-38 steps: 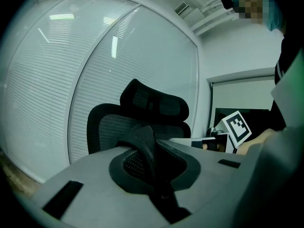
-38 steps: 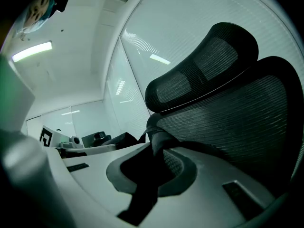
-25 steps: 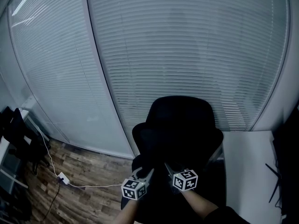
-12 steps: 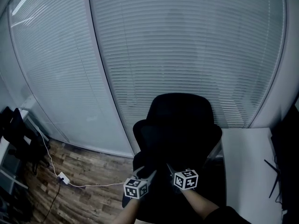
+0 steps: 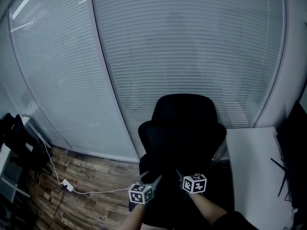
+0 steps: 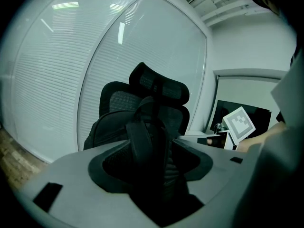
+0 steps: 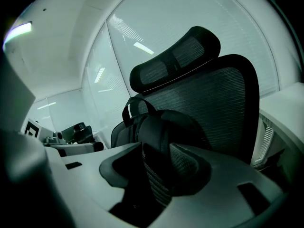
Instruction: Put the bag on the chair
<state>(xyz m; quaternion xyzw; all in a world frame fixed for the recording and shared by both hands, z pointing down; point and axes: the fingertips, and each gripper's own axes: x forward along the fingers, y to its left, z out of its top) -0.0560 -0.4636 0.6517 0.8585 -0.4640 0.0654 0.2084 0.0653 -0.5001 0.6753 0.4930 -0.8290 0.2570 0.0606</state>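
Observation:
A black bag (image 7: 164,127) sits on the seat of a black mesh office chair (image 5: 184,114) and leans on its backrest (image 7: 216,96). From the head view it barely stands out against the dark chair. My left gripper (image 5: 152,179) and right gripper (image 5: 178,173) hover side by side at the bag's front. The left gripper's (image 6: 149,151) jaws are opening, and a bag strap (image 6: 141,134) stands loose between them. The right gripper's (image 7: 156,159) jaws are opening too, with a mesh-padded strap (image 7: 154,175) between them and not pinched.
A glass wall with blinds (image 5: 192,56) stands behind the chair. A white desk (image 5: 249,166) lies to the right, with a dark object (image 5: 292,143) at its edge. On the wood floor (image 5: 91,176) at left lie a white cable and plug (image 5: 67,186) near dark equipment (image 5: 19,143).
In the head view both grippers sit slightly further right and lower than before. The chair and the bag have not moved.

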